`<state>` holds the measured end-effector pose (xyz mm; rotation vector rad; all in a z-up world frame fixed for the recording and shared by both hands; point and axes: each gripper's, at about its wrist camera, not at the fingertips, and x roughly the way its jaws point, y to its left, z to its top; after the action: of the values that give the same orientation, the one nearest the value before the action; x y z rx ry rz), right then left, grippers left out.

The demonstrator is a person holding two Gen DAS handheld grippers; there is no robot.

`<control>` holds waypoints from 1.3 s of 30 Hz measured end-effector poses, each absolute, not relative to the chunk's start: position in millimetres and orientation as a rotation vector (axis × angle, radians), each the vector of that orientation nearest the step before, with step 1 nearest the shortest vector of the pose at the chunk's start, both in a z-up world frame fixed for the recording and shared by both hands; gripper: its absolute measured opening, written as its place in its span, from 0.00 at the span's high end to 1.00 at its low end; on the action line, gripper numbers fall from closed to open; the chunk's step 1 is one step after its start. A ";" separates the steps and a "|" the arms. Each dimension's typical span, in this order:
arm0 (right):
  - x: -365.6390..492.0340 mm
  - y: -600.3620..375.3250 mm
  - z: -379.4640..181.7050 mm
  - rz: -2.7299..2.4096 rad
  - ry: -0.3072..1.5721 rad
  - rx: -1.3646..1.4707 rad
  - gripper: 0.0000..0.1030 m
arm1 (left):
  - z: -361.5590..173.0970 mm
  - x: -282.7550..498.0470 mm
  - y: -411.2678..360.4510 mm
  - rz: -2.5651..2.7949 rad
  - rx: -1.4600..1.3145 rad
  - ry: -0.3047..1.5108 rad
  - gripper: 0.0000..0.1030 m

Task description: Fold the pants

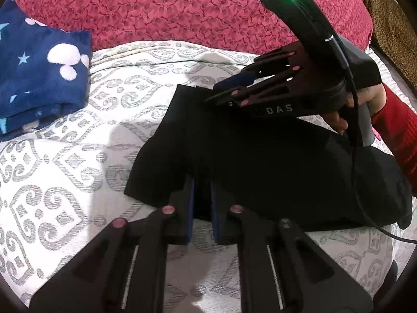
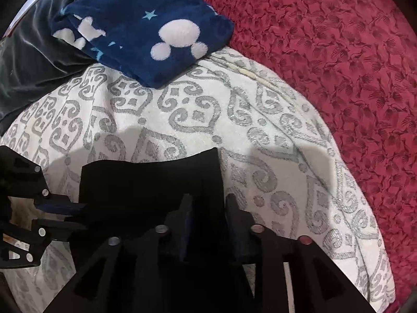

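There is 1 pair of black pants (image 1: pixel 260 161) lying on 1 white cover with grey scrollwork (image 1: pixel 65 169), the landmark here. On that cover's far left corner rests 1 folded navy blanket (image 1: pixel 39 78) printed with white mouse heads and pale stars. Beyond the cover spreads 1 red patterned bedspread (image 1: pixel 169 10). Past the cover's left edge lies 1 dark green velvety cloth (image 2: pixel 28 60). Over the cover, 2 grippers are counted: the left gripper (image 1: pixel 202 203) and the right gripper (image 2: pixel 208 224), each with 2 fingers.
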<state>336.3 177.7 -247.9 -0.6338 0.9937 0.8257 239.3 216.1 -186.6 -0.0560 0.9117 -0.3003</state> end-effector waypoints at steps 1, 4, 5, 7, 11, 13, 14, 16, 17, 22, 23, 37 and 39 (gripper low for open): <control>336.8 177.3 -247.9 0.829 0.995 -0.628 0.72 | -186.3 239.4 216.4 -0.301 -0.057 0.912 0.88; 337.5 174.6 -247.6 0.860 1.020 -0.587 0.96 | -185.4 238.8 216.7 -0.301 -0.059 0.910 0.88; 336.6 171.5 -245.9 0.867 1.027 -0.578 0.95 | -185.3 238.6 216.7 -0.301 -0.060 0.910 0.88; 335.6 171.5 -245.9 0.871 1.024 -0.578 0.96 | -184.7 238.4 217.3 -0.301 -0.063 0.908 0.88; 340.2 165.7 -235.7 0.847 1.003 -0.518 0.96 | -178.3 236.4 219.1 -0.287 -0.071 0.886 0.89; 343.2 162.6 -227.5 0.844 0.990 -0.497 0.96 | -170.9 234.9 220.2 -0.284 -0.074 0.864 0.89; 344.9 162.7 -225.0 0.842 0.984 -0.494 0.96 | -166.5 234.9 220.3 -0.284 -0.070 0.853 0.89; 349.7 163.5 -218.0 0.844 0.973 -0.483 0.97 | -159.4 237.0 219.4 -0.272 -0.052 0.831 0.89; 351.7 165.2 -214.7 0.843 0.961 -0.478 0.97 | -156.5 239.2 219.4 -0.256 -0.038 0.819 0.89; 361.1 181.1 -209.1 0.860 0.950 -0.464 0.97 | -165.2 245.5 230.8 -0.224 -0.047 0.841 0.89; 361.5 185.7 -213.3 0.864 0.960 -0.475 0.97 | -172.5 247.9 231.8 -0.228 -0.052 0.871 0.89; 340.0 139.5 -212.3 0.652 1.017 -0.487 0.52 | -197.2 255.3 258.8 -0.210 -0.190 0.995 0.33; 323.2 111.4 -208.8 0.638 1.057 -0.430 0.52 | -197.0 255.8 249.6 -0.235 -0.161 0.984 0.32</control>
<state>323.2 111.4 -208.8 -0.4301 1.0566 0.6377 255.8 249.6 -197.0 -0.1611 0.9840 -0.2352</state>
